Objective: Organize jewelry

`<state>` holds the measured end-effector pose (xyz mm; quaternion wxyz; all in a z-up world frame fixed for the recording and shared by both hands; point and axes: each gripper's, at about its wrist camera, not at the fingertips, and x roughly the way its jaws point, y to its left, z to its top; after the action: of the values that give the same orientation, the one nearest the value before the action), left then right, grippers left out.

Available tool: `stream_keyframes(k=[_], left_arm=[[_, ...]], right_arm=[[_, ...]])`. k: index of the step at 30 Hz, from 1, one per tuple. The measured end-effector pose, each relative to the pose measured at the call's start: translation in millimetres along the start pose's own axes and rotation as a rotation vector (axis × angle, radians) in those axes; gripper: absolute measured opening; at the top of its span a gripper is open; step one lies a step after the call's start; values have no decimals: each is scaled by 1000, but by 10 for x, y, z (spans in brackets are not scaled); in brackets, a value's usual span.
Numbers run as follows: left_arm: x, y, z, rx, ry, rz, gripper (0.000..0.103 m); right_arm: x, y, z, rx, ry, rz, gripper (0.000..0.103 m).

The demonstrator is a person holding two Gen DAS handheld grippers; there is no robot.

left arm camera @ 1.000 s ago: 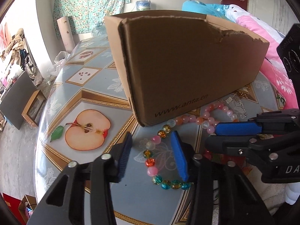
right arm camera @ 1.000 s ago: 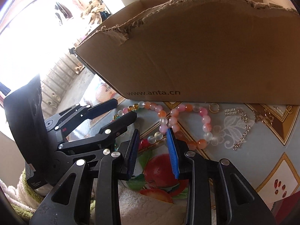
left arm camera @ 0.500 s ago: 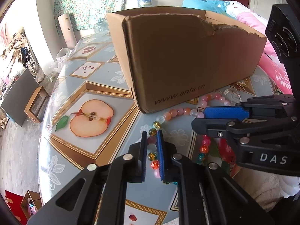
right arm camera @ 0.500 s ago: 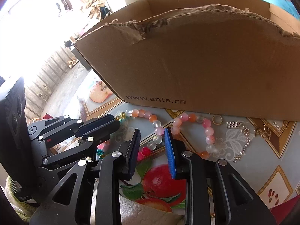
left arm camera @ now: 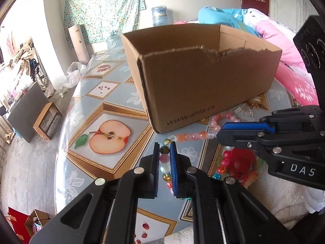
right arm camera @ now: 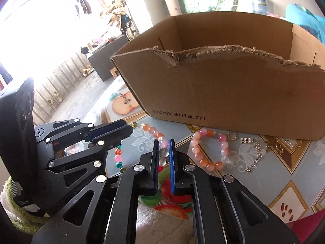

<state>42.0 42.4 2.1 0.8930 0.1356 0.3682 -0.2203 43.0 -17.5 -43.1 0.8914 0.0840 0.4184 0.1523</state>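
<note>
Both grippers closed, pinching multicolour bead necklace (left arm camera: 165,158)

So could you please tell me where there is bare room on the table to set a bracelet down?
The widest bare patch is the printed tablecloth around the halved-apple picture, left of the brown cardboard box. In front of the box it is crowded: the multicoloured bead strand, pink-orange bead bracelet, silver chain and gold pieces lie there.

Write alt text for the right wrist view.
The right gripper is shut on a beaded necklace lying on the fruit-print tablecloth, in front of an open cardboard box. The left gripper grips the same strand at left.
</note>
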Motion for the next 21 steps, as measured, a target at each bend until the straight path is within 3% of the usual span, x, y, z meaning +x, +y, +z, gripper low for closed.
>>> stream_keyframes(k=[7, 14, 17, 21], left_arm=[[-750, -75, 280, -40, -161, -57, 9], [-1275, -232, 968, 59, -382, -104, 9], [-1274, -270, 1284, 96, -446, -99, 9], [-998, -236, 1599, 92, -416, -115, 9]], right_arm=[[-532, 134, 130, -46, -137, 54, 7], [-1042, 178, 583, -122, -314, 58, 7], [-986, 115, 843, -126, -341, 60, 7], [-861, -259, 1134, -92, -279, 72, 7]])
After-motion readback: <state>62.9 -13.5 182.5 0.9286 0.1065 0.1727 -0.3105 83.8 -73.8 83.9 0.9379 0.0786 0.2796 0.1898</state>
